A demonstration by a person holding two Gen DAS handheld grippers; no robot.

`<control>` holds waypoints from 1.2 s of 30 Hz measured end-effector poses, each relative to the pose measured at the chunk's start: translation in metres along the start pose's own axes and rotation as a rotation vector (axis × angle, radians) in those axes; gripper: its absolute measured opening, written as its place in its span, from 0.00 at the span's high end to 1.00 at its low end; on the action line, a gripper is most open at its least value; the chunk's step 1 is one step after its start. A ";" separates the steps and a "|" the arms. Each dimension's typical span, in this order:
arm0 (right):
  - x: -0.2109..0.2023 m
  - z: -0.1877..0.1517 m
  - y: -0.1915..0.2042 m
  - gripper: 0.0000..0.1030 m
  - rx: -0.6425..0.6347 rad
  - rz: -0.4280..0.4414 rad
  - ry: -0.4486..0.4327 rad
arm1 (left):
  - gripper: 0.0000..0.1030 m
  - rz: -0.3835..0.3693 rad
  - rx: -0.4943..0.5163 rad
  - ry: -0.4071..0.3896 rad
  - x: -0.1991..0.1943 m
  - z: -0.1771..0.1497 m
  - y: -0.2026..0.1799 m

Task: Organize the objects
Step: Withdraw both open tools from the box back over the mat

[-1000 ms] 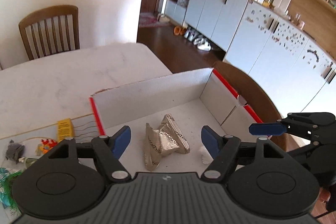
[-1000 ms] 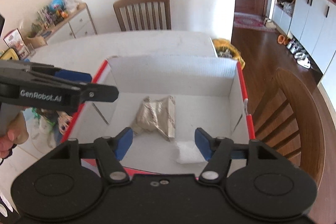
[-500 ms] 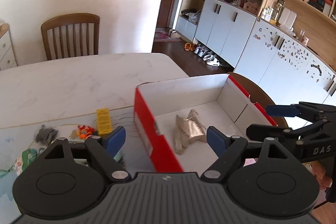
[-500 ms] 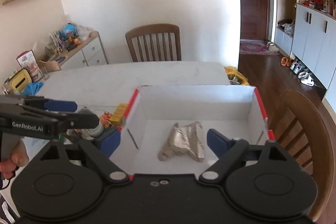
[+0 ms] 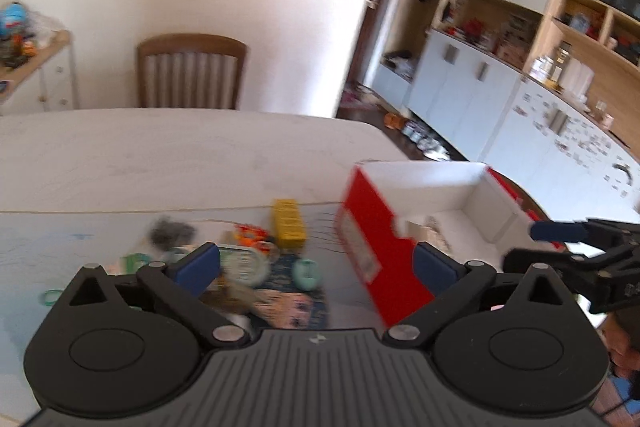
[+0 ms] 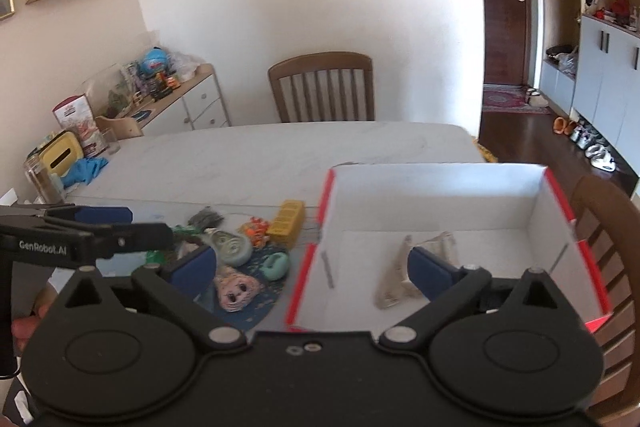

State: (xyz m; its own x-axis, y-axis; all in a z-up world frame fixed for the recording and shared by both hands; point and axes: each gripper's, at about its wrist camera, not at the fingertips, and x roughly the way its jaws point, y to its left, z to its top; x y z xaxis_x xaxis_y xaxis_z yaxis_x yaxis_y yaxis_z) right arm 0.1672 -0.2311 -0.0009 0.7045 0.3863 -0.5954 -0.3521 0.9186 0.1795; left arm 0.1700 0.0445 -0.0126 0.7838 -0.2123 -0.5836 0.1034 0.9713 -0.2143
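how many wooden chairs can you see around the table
2. One chair stands at the far side of the table, facing the white wall. The other chair is at the right, just beyond the red-edged box. Others may be out of frame.

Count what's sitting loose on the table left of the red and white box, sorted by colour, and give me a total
Yellow: 1, the block
Orange: 1, the small toy
Mint green: 2, the round piece and the small curved piece
Dark grey: 1, the fuzzy clump
Total: 5 that I can tell apart; others are hidden behind the tools.
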 end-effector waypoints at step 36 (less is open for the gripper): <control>0.122 -0.018 0.109 0.15 -0.124 -0.066 0.195 | 0.00 0.163 0.093 0.090 0.046 -0.040 0.165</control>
State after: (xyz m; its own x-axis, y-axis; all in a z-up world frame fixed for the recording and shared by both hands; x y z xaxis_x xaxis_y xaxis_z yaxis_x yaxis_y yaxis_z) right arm 0.2038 -0.0848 -0.0683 0.6000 0.2916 -0.7450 -0.3911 0.9193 0.0449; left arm 0.1991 0.1910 -0.1063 0.7374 -0.0557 -0.6732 0.0388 0.9984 -0.0401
